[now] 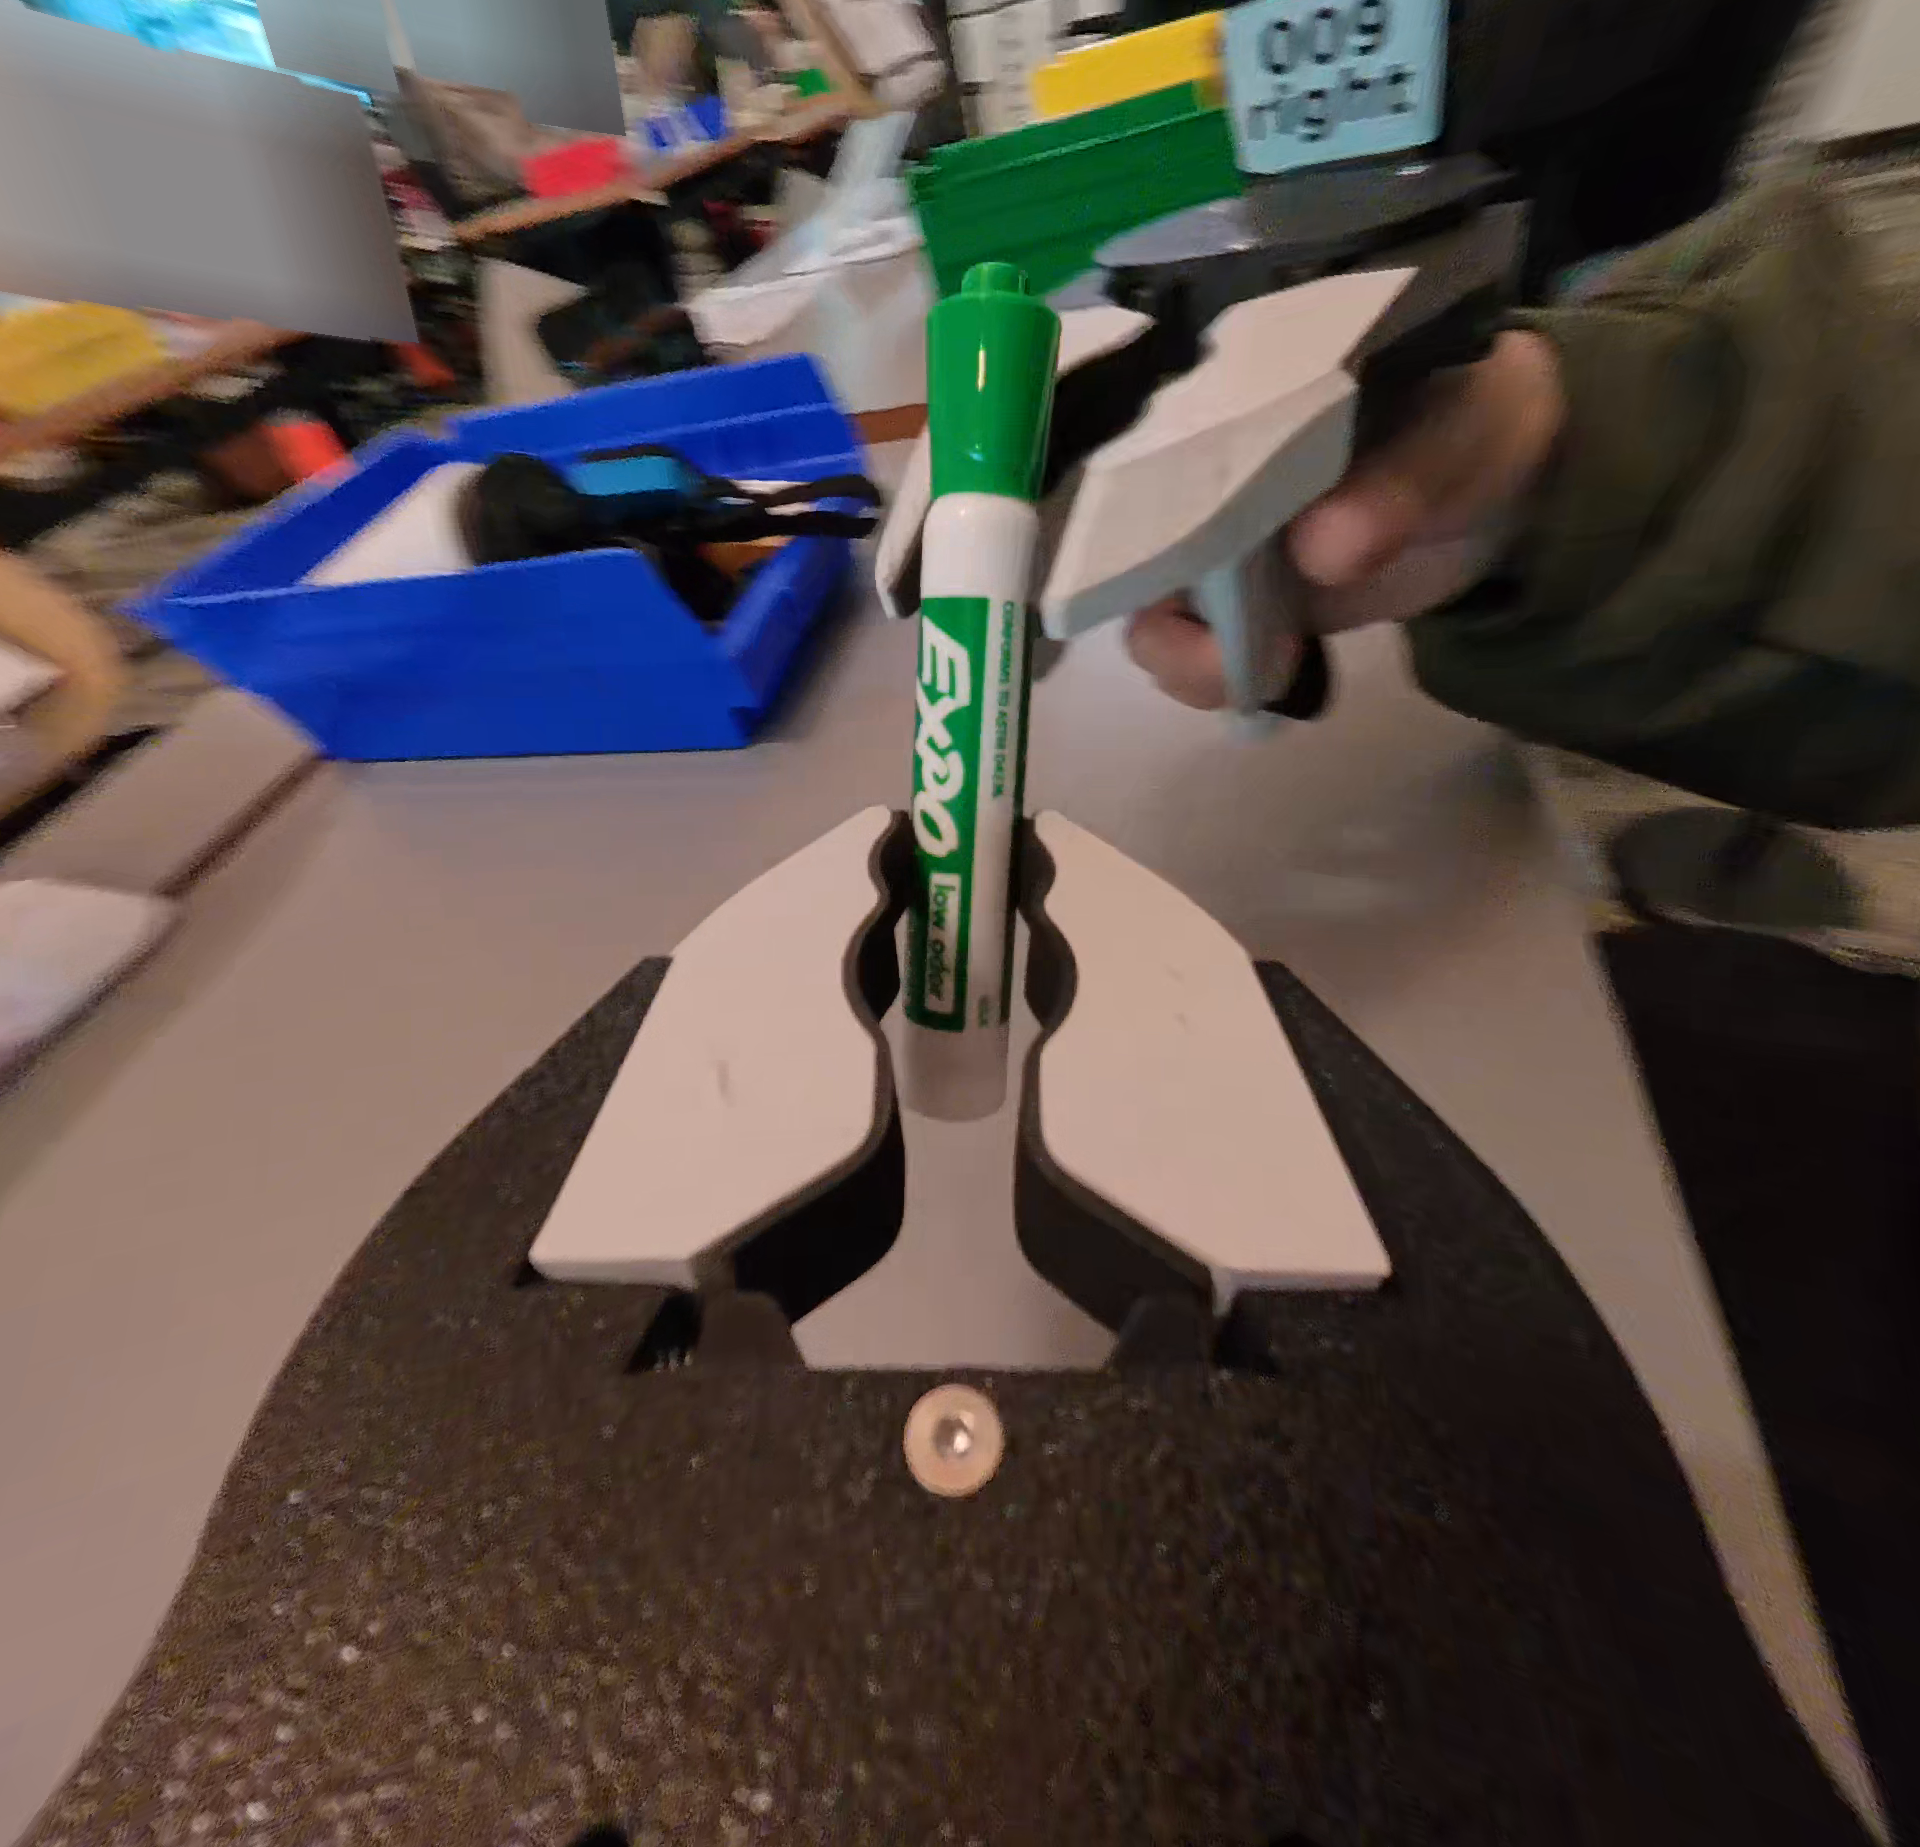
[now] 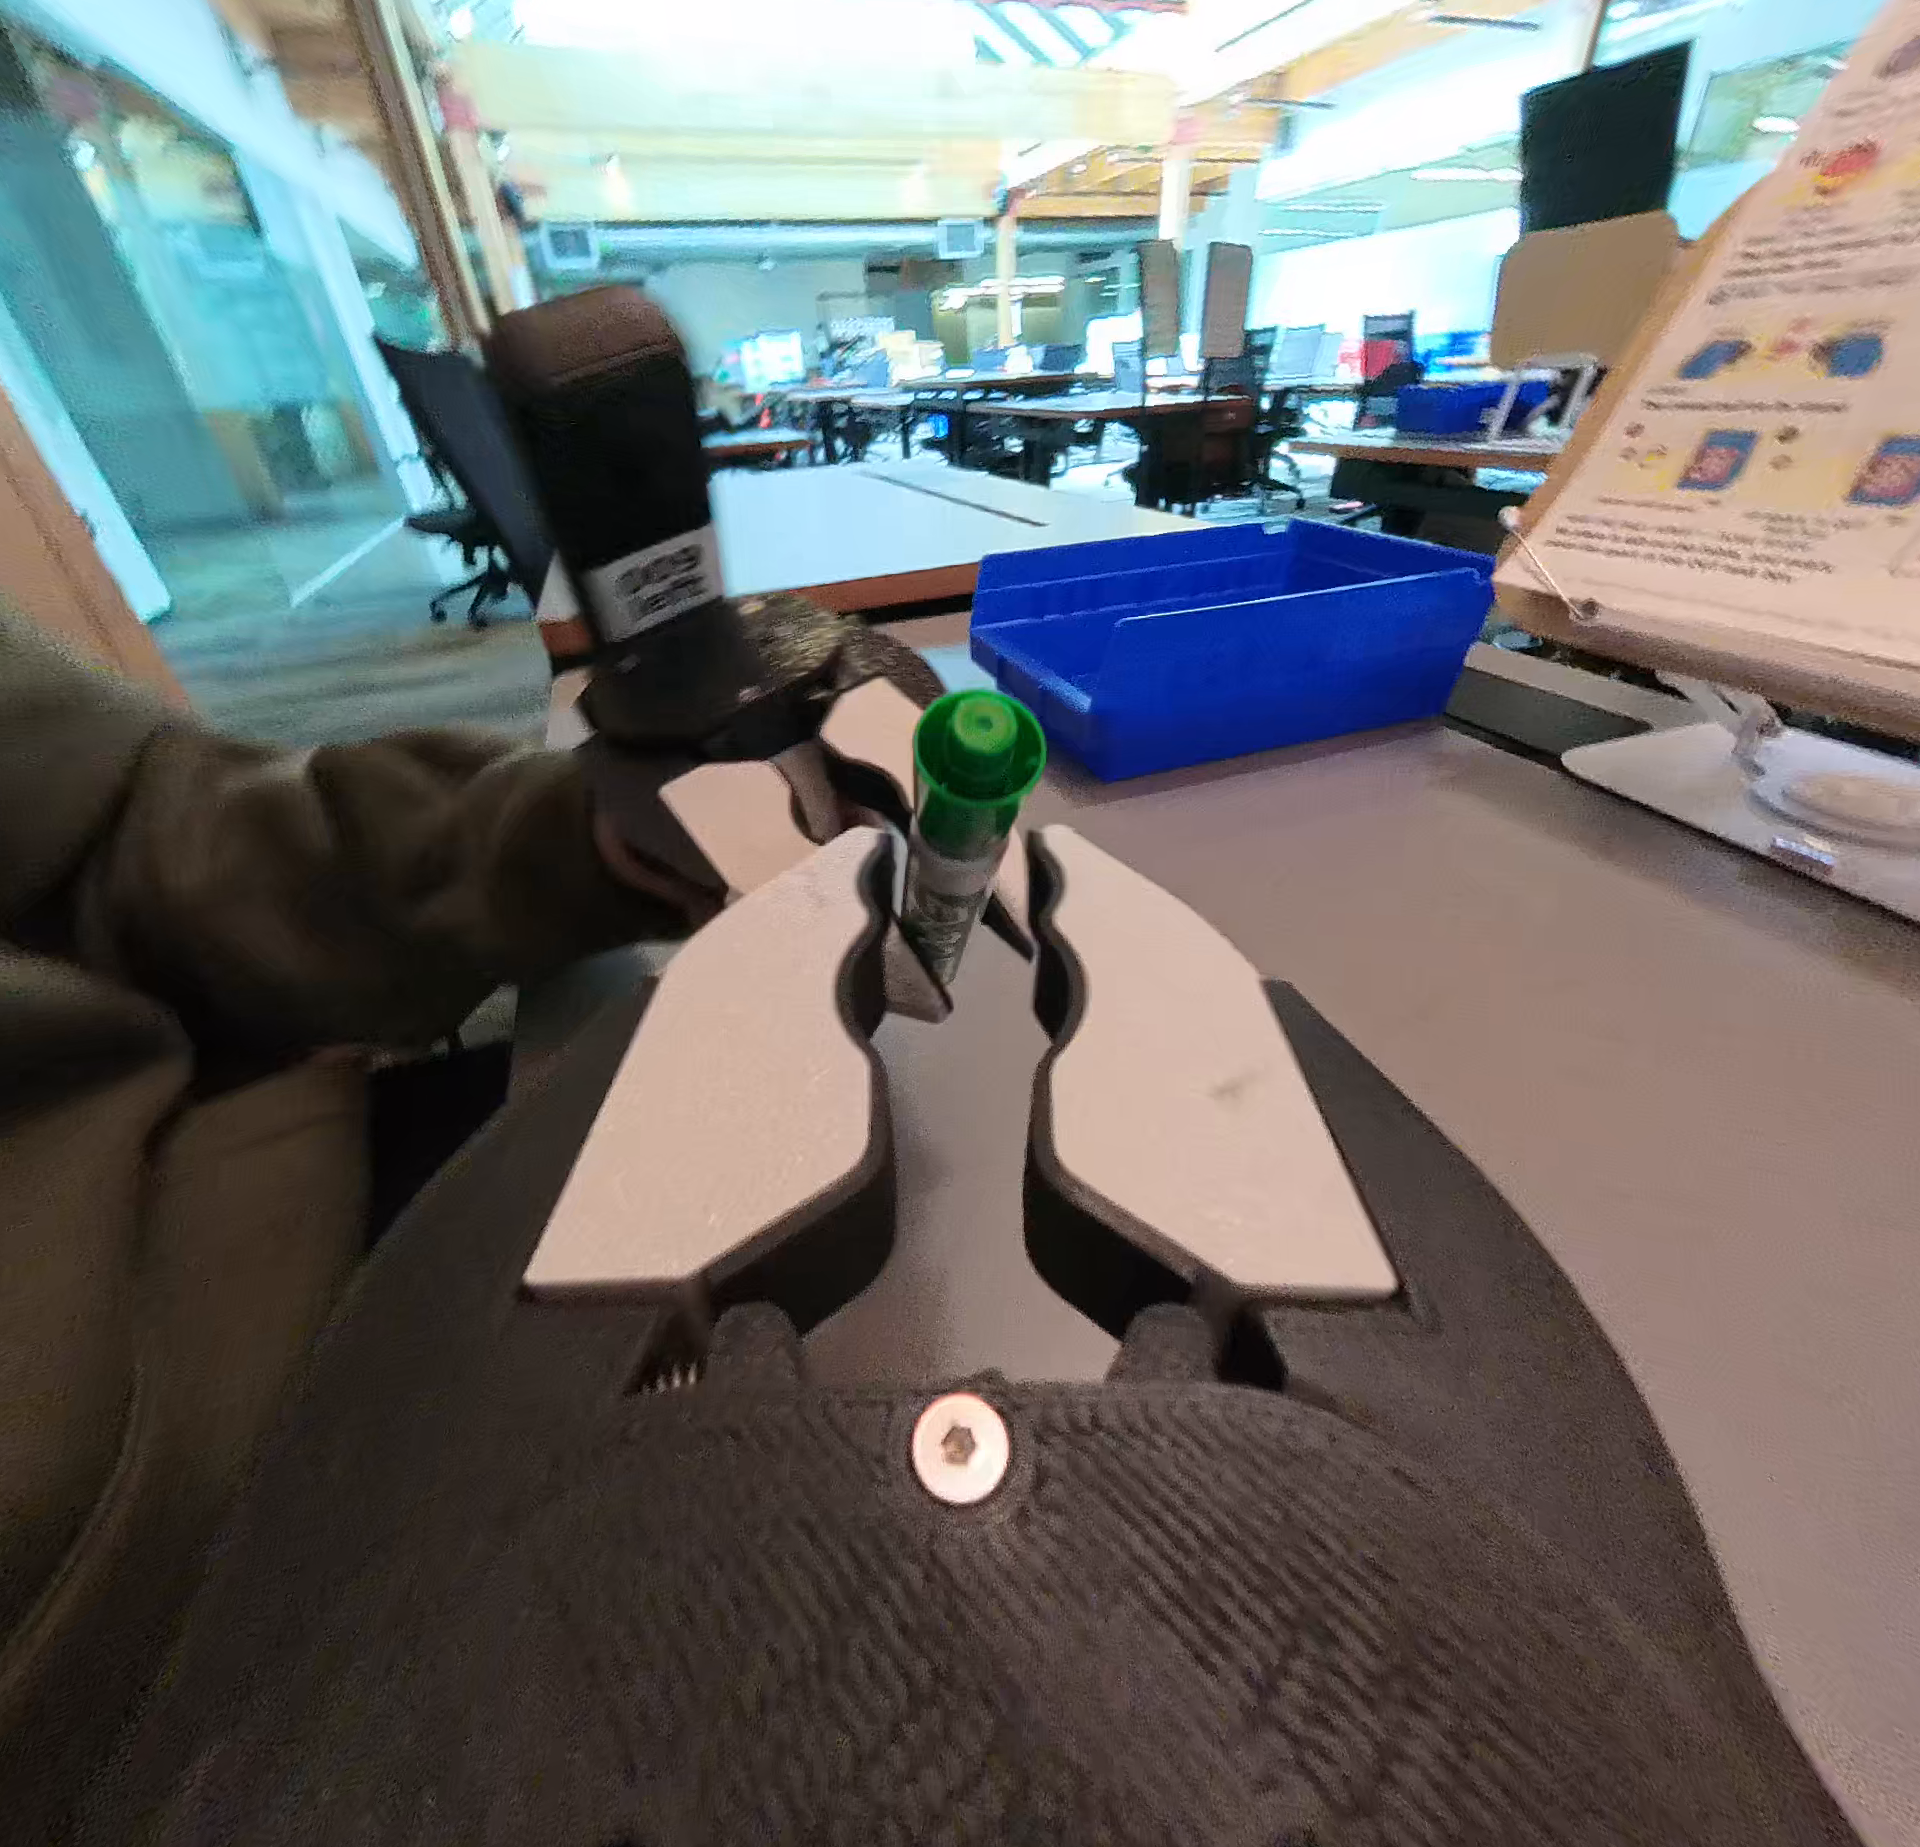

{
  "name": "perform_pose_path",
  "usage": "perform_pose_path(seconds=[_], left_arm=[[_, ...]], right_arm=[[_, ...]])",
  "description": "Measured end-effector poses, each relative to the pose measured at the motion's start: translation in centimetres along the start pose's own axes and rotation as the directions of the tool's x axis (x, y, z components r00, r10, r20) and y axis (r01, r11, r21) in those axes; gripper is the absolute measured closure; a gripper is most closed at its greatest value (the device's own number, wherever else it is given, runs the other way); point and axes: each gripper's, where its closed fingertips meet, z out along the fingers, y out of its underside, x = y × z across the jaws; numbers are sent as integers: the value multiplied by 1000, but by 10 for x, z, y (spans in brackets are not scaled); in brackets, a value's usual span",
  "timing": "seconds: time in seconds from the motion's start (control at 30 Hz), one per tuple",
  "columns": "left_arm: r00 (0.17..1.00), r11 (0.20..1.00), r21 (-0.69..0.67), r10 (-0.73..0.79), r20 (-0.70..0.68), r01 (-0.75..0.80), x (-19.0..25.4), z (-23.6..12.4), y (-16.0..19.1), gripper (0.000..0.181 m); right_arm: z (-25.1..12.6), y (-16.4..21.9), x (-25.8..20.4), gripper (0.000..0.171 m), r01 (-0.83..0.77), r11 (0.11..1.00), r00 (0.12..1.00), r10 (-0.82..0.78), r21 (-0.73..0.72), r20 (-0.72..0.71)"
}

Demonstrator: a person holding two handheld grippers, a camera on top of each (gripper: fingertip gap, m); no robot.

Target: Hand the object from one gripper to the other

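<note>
the green marker [image 1: 966,717] is standing upright in the air above the grey table [image 1: 436,966], its green cap on top and its white barrel running down between the fingers of the left gripper [image 1: 961,841]. that claw is sitting narrowed round the lower barrel, its inner edges right against the printed sleeve, so it is judged to be carrying the marker. the right gripper [image 1: 971,571] is reaching in from the side with a person's hand [image 1: 1382,540] on its handle, its two pale fingers straddling the barrel just under the cap. in the right wrist view the marker [image 2: 961,841] is lying between the fingers of the right gripper [image 2: 956,847], with a clear gap showing on the right side, so this claw is looking parted and not yet pinching.

the marker is likely light, stiff and smooth plastic, so it is apt to pivot or slide if pinched weakly. the best hold for the taking claw is probably the white barrel just below the cap, well apart from the other claw's grip; the tapered cap would be inviting a slip. a blue bin [image 1: 499,644] is sitting on the table behind, another blue bin [image 2: 1226,644] showing in the right wrist view.
</note>
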Motion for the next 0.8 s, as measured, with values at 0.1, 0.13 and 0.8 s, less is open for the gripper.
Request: perform_pose_path(seconds=[0.1, 0.13, 0.8], left_arm=[[959, 993, -33, 116, 258, -111, -24, -6, -6, 161], [923, 986, -66, 167, 348, -154, -34, -10, -8, 162], [999, 992, -123, -17, 52, 24, 22, -40, -29, 161]], right_arm=[[12, -2, 14, 131, -77, 997, 995, 77, -5, -71], [16, -7, 19, 129, -91, 996, 991, 91, 9, -101], [5, -53, -49, 155, 167, 986, 942, -163, 11, 294]])
